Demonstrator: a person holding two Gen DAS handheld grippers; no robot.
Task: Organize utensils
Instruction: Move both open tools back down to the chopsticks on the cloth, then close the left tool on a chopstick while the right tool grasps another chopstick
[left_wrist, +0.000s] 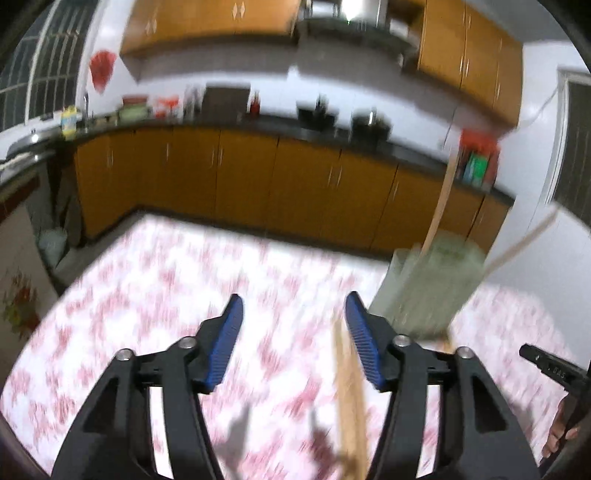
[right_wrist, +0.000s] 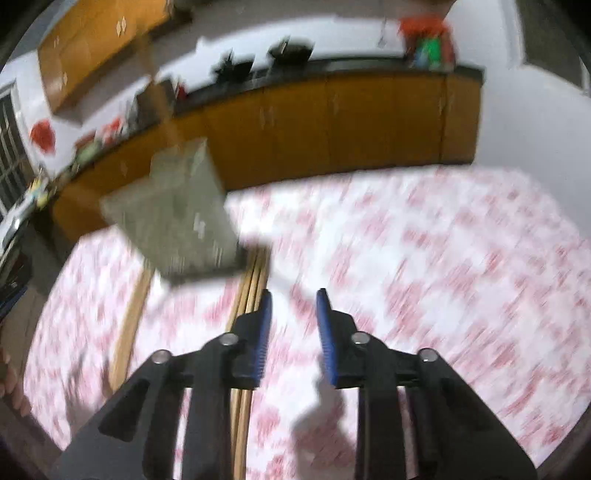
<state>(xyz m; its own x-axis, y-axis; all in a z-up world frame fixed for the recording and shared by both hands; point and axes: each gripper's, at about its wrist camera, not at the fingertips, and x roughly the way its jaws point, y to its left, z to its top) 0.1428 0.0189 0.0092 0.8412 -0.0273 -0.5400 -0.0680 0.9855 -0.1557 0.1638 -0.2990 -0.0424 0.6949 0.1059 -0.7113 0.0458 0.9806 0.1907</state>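
Note:
Both views are motion-blurred. A pale green utensil holder (left_wrist: 428, 288) stands on the red-and-white patterned table (left_wrist: 155, 280), with two wooden sticks (left_wrist: 441, 199) leaning out of its top. Wooden chopsticks (left_wrist: 349, 398) lie on the table just inside my left gripper's right finger. My left gripper (left_wrist: 293, 314) is open and empty, left of the holder. In the right wrist view the holder (right_wrist: 177, 214) is ahead to the left, and several chopsticks (right_wrist: 251, 284) lie beside and under the left finger. A single wooden stick (right_wrist: 127, 325) lies further left. My right gripper (right_wrist: 293, 306) is open and empty.
Orange kitchen cabinets (left_wrist: 258, 184) with a dark countertop run behind the table, carrying pots and containers. The other gripper's black body (left_wrist: 550, 369) shows at the right edge of the left wrist view. The table's far edge (right_wrist: 332, 177) lies just beyond the holder.

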